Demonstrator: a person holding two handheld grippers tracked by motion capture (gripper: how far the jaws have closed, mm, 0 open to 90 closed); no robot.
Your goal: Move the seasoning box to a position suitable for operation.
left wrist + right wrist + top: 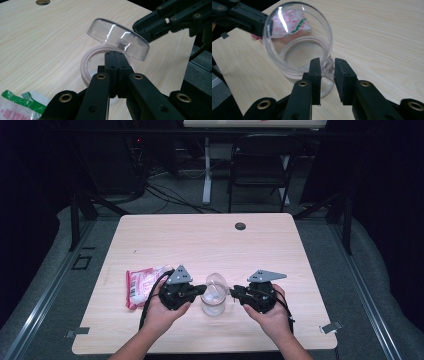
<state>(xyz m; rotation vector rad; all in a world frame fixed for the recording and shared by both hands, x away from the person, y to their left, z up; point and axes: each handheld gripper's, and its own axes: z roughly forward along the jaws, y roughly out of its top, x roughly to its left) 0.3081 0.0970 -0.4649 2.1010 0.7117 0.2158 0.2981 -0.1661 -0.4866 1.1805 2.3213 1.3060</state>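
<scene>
Presently, a small clear round plastic container (213, 301) stands on the pale wood-grain table (210, 240) near its front edge, between the two hand-held grippers. Its clear domed lid (117, 38) is hinged open and stands tilted above the pinkish rim of the base (87, 62). The base appears empty; nothing can be made out inside it through the clear walls.

The left gripper (115, 58) has its black jaws pressed together at the near edge of the container. In its own view the pads meet just below the lid's lower rim; whether a thin tab or hinge is pinched between them cannot be told. The right gripper (327, 68) holds its jaws apart with a narrow gap, either side of a small clear part at the container's side, the pads not pressing on it.

Risks, as judged: the container looks light and stands unsupported on its base, so a push from either side could tip or slide it. With the right jaws slack, the lid could fall shut or twist at its hinge.

A torn pink-and-white plastic packet with green trim (141, 286) lies on the table just left of the left hand (162, 312), apart from the container.
</scene>
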